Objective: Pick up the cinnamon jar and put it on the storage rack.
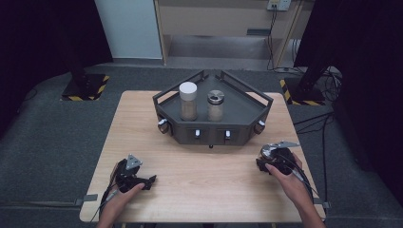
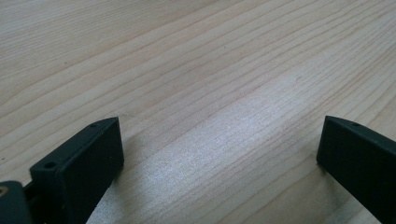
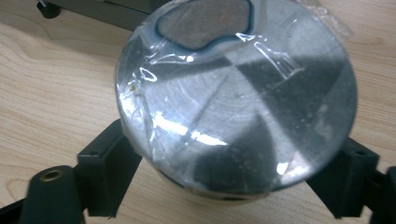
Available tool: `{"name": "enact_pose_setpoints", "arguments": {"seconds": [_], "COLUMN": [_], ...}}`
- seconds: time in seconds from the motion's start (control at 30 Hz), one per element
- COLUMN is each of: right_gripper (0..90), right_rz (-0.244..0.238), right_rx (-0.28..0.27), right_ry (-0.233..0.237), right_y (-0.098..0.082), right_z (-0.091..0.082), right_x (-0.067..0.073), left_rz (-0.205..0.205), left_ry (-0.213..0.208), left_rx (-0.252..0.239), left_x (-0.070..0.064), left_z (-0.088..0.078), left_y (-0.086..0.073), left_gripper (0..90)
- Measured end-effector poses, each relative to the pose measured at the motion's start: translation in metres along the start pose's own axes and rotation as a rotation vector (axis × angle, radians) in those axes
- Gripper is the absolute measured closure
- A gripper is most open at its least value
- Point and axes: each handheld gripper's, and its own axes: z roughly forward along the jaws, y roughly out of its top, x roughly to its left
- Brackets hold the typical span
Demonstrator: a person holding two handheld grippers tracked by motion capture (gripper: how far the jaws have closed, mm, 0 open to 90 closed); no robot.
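Note:
A small jar with a round metal lid [image 3: 238, 93] under clear film stands on the wooden table [image 1: 204, 175] at the front right. My right gripper [image 3: 229, 182] is shut on it, one black jaw pressing each side of the jar's body just below the lid. From above, that jar [image 1: 267, 152] sits in my right gripper [image 1: 271, 159], close to the tray's right front corner. My left gripper [image 1: 149, 180] rests low at the table's front left, open. Its jaws [image 2: 219, 140] stand wide apart over bare wood with nothing between them.
A dark grey angular tray [image 1: 237, 135] with a raised rim stands at the table's far middle. It holds a white-capped jar [image 1: 188, 100] and a metal-lidded jar [image 1: 215, 105], side by side. Small knobs line its front wall.

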Motion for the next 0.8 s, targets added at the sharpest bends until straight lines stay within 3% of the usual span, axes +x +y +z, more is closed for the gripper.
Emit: {"name": "enact_pose_setpoints", "arguments": {"seconds": [0.8], "right_gripper": [31.2], "right_rz": [-0.008], "right_rx": [-0.011], "right_ry": [-0.020], "right_y": [-0.0022], "right_z": [0.0052], "right_x": [0.0054], "left_rz": [0.000], "left_ry": [0.000], "left_rx": [0.000], "left_x": [0.0000], "left_z": [0.0000], "left_y": [0.0000], "left_gripper": [0.0]}}
